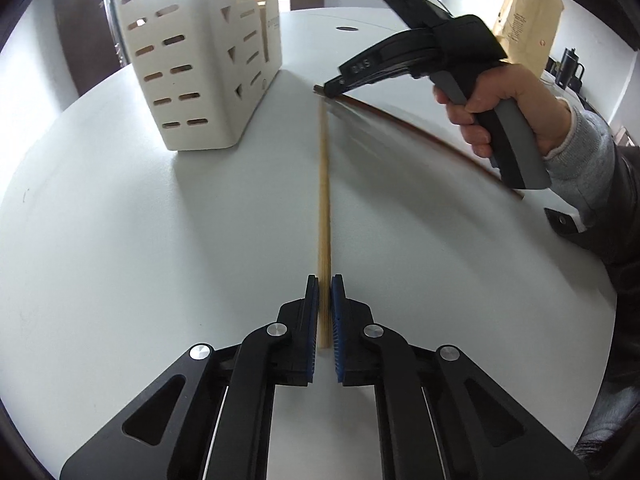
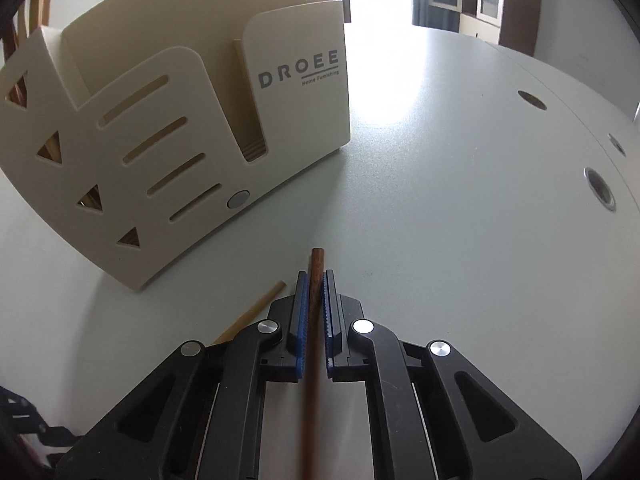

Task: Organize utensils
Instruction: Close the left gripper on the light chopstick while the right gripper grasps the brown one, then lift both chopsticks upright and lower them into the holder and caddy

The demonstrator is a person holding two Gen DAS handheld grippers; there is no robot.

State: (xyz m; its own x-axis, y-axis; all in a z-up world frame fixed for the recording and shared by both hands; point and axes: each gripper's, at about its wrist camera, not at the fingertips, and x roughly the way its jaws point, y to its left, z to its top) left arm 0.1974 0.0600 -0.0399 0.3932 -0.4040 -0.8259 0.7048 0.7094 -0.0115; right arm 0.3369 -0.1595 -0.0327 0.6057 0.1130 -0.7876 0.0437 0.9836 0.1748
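A light wooden chopstick lies on the white table, and my left gripper is shut on its near end. A dark brown chopstick runs between the blue pads of my right gripper, which is shut on it near its far tip. In the left wrist view the right gripper holds that brown chopstick lifted and blurred over the table. The cream slotted utensil holder stands at the back left; in the right wrist view the holder is close ahead on the left, with sticks showing through its cut-outs.
A person's hand in a grey sleeve grips the right tool. The light chopstick's far end lies left of the right gripper. A brown paper bag and a dark mug stand at the far right. Round holes mark the tabletop.
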